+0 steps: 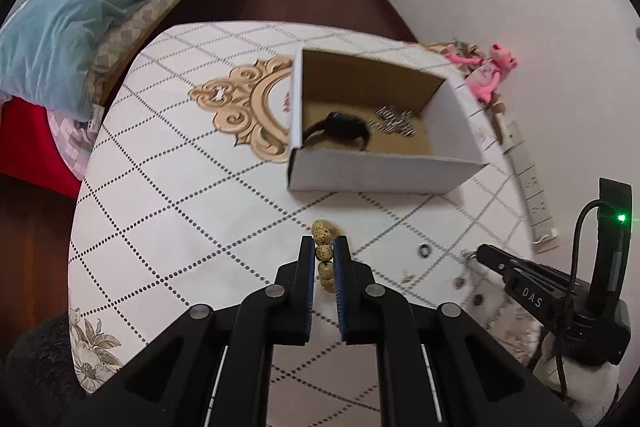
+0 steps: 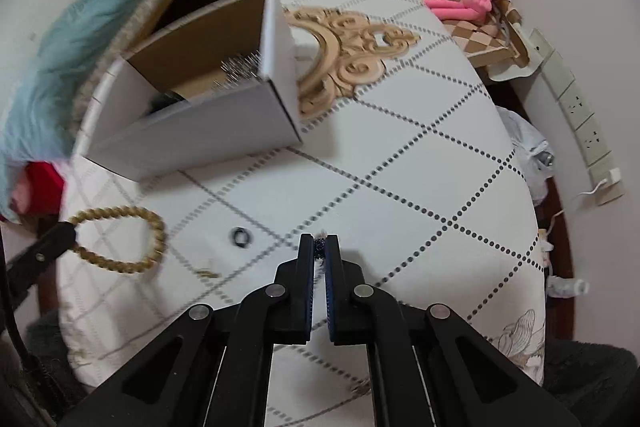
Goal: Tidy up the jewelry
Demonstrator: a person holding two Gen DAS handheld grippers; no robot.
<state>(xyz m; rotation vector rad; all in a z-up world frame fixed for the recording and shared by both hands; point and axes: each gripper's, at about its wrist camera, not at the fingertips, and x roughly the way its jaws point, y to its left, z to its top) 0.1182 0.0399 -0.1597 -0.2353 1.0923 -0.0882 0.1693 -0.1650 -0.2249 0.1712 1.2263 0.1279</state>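
Just short of the cardboard box (image 1: 384, 171), both claws are loaded!
Left gripper (image 1: 324, 251) pinches the bead bracelet (image 1: 323, 253) by one bead; its loop dangles and could snag the box wall. Right gripper (image 2: 319, 247) is pressed together on a tiny dark trinket (image 2: 319, 244), easily dropped near the ring (image 2: 241, 237).

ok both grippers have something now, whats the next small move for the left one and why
Probably carry the left gripper forward and up over the near wall of the cardboard box. Its fingers are closed on the beaded bracelet, which hangs as a loop in the right wrist view, and the box just ahead already holds a dark item and a silvery chain.
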